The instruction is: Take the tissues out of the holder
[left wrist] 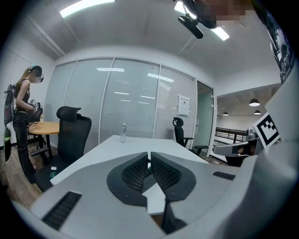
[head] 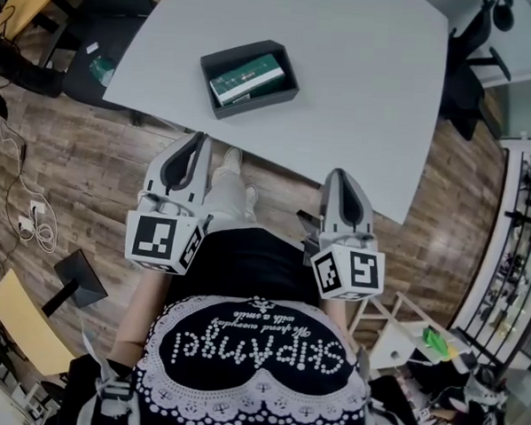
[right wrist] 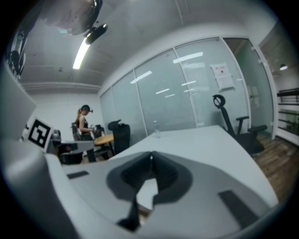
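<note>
We hold the left gripper (head: 198,141) low in front of our body, its 2 jaws pressed together on nothing, and the right gripper (head: 339,175) beside it in the same condition, closed and empty. Both point toward the grey table (head: 369,106) but stop short of its near edge, over the wooden floor (head: 99,172). Out on the table, well apart from either gripper, sits the black holder (head: 253,105), with the green pack of tissues (head: 246,78) lying inside it. As we judge it, the task has not begun: nothing is gripped or lifted. All of it is left: the reach across the table, the jaws parting, a grasp on the pack, and the lift clear of the holder.
</note>
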`<action>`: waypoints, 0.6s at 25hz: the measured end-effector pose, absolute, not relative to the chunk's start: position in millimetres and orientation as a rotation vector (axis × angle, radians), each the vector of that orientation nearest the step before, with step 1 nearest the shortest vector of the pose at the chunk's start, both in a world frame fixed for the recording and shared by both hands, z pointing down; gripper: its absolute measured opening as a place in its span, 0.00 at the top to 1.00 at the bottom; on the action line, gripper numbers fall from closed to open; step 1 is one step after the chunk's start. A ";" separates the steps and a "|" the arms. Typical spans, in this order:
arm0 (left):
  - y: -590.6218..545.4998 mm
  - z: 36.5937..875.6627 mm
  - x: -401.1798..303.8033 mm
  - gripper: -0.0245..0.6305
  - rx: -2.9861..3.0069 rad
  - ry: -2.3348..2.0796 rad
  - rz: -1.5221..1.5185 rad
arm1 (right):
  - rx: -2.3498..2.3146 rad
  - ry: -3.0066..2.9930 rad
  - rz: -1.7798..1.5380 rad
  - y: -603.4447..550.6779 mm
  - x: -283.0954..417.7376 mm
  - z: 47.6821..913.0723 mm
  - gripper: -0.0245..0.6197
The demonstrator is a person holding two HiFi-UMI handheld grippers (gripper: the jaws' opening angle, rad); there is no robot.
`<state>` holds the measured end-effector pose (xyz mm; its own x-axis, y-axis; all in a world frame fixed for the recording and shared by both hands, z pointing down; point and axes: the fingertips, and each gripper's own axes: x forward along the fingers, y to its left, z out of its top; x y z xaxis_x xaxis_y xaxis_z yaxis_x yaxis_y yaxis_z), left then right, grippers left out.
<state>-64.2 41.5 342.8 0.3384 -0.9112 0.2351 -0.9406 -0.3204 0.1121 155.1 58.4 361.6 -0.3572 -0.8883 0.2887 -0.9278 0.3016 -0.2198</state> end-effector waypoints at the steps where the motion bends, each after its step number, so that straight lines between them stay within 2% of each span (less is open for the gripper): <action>1: 39.5 342.3 -64.9 0.90 2.374 -1.675 0.185 | 1.711 -2.440 0.533 56.6 154.3 361.5 0.91; 15: -32.0 342.4 -93.5 0.90 2.385 -1.611 0.200 | 1.757 -2.388 0.540 -1.0 129.3 355.5 0.91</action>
<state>-93.5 -32.0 342.4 0.3774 -0.8904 0.2545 -0.9256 -0.3542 0.1333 129.3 -1.0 355.5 -0.3150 -0.8972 0.3094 -0.9431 0.2593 -0.2084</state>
